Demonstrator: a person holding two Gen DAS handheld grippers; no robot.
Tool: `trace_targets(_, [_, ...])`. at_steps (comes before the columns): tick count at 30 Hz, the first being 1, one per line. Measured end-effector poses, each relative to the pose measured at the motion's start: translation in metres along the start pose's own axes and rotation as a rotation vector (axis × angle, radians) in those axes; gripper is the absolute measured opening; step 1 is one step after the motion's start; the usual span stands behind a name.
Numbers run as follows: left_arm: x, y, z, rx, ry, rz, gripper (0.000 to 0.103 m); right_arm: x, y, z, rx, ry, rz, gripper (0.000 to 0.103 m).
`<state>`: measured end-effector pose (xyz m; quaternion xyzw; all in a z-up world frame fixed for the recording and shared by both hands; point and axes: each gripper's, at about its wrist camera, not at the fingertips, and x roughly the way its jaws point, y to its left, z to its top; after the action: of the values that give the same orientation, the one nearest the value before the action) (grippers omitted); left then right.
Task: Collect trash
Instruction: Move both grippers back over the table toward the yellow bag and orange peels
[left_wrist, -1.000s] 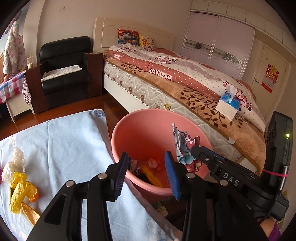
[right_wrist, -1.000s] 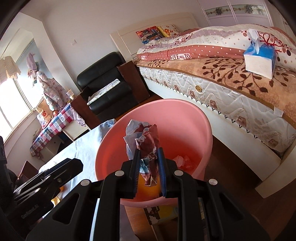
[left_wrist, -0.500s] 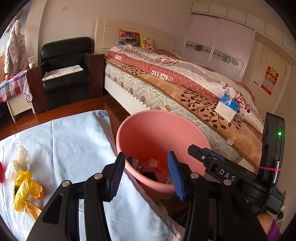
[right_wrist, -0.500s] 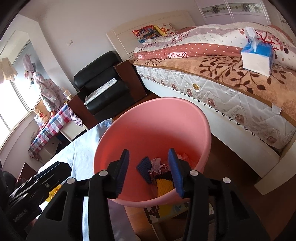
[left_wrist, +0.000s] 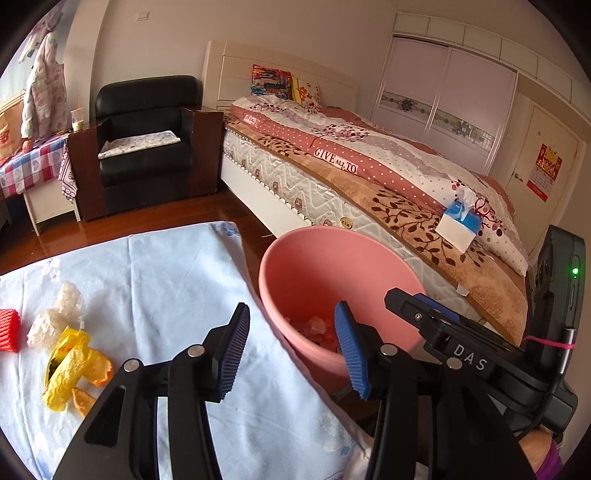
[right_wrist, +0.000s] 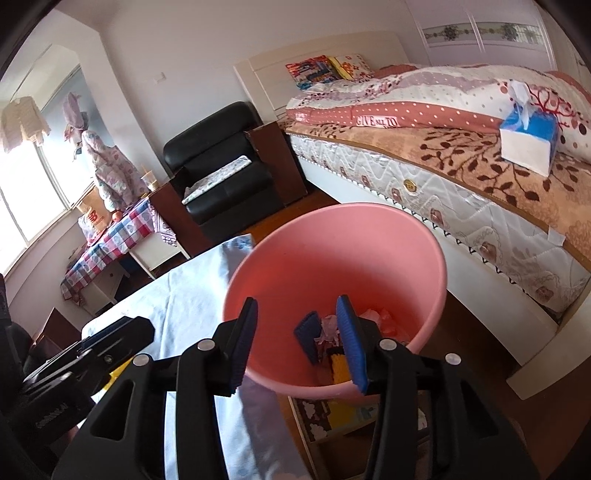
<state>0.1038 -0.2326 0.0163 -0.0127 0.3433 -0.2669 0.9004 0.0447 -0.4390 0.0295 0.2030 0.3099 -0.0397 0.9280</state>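
Observation:
A pink bucket (left_wrist: 295, 266) (right_wrist: 332, 251) stands on the floor beside the table's pale blue cloth (left_wrist: 166, 277). Crumpled wrappers (right_wrist: 327, 330), a dark blue piece (right_wrist: 308, 332) and a yellow piece (right_wrist: 338, 365) lie at its bottom. My right gripper (right_wrist: 297, 302) hovers open over the bucket's near rim with nothing between its fingers. My left gripper (left_wrist: 291, 314) is open and holds nothing, above the cloth's edge next to the bucket. On the cloth at the left lie a yellow bag (left_wrist: 68, 365), orange peel (left_wrist: 101, 371), white foam netting (left_wrist: 70, 299) and a red foam net (left_wrist: 9, 328).
A bed (left_wrist: 369, 192) with a tissue box (left_wrist: 460, 227) runs close behind the bucket. A black armchair (left_wrist: 144, 147) and a small table with a checked cloth (left_wrist: 29, 166) stand at the far wall. Bare wooden floor (left_wrist: 229, 210) lies between them.
The right gripper opened and let go of the crumpled wrapper, which now lies in the bucket. Both grippers drew back and up from the bucket; the left jaws widened slightly.

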Motion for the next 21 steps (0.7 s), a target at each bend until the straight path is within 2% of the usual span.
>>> trace_targets(9, [-0.027, 0.027, -0.009, -0.026, -0.021, 0.034, 0.047, -0.005, 0.035, -0.011, -0.052, 0.02, 0.052, 0.045])
trace_targets(19, [-0.064, 0.09, -0.028, -0.073, -0.021, 0.109, 0.048, -0.003, 0.082, -0.034, -0.136, 0.071, 0.158, 0.045])
trace_targets(21, [-0.072, 0.105, -0.033, -0.077, -0.023, 0.134, 0.051, -0.004, 0.091, -0.04, -0.16, 0.081, 0.18, 0.045])
